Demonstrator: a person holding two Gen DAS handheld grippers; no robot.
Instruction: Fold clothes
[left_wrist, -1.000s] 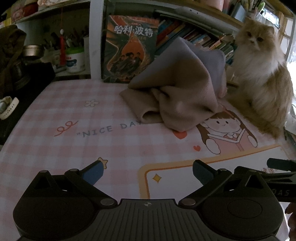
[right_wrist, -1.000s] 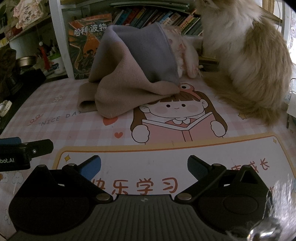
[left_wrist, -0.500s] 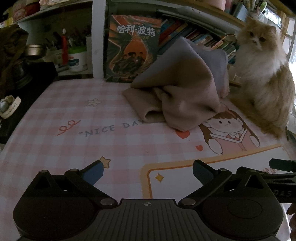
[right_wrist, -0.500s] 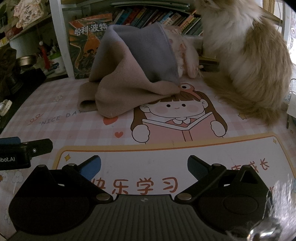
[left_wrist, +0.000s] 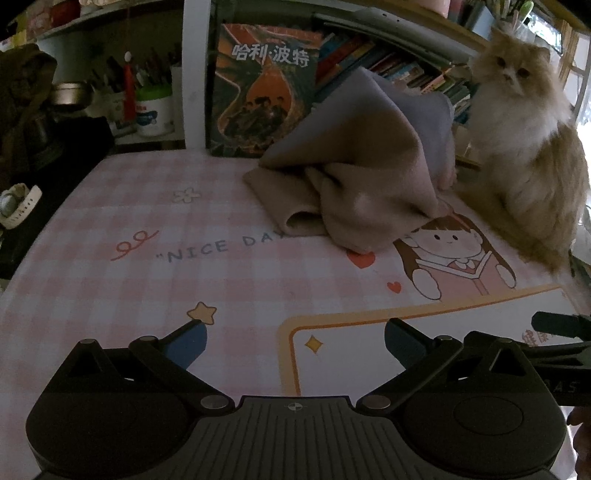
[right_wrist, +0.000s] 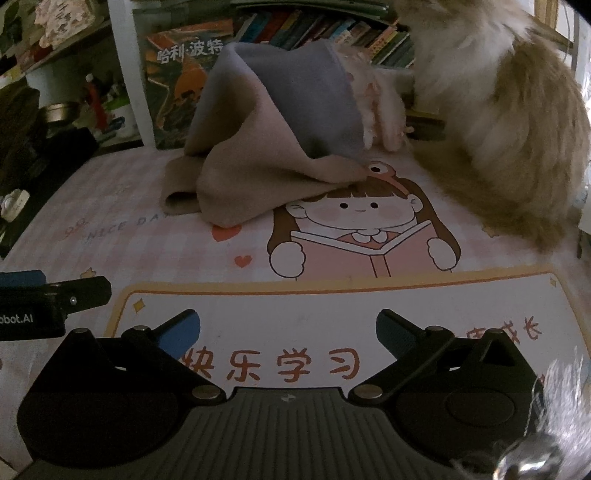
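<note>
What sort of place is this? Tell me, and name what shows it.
Probably a home study or a child's desk corner: a shelf of books behind, a cartoon desk mat printed with a reading girl, and a fluffy cat beside the crumpled garment.

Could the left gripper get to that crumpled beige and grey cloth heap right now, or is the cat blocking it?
Probably yes. The left gripper is open, and only bare pink checked mat lies between it and the beige and grey cloth heap. The fluffy orange cat sits off to the heap's right, not in the way.

A home study corner: crowded bookshelves (left_wrist: 399, 70), a cartoon desk mat (left_wrist: 221, 266) (pink-checked), a fluffy cat (left_wrist: 524, 147).
</note>
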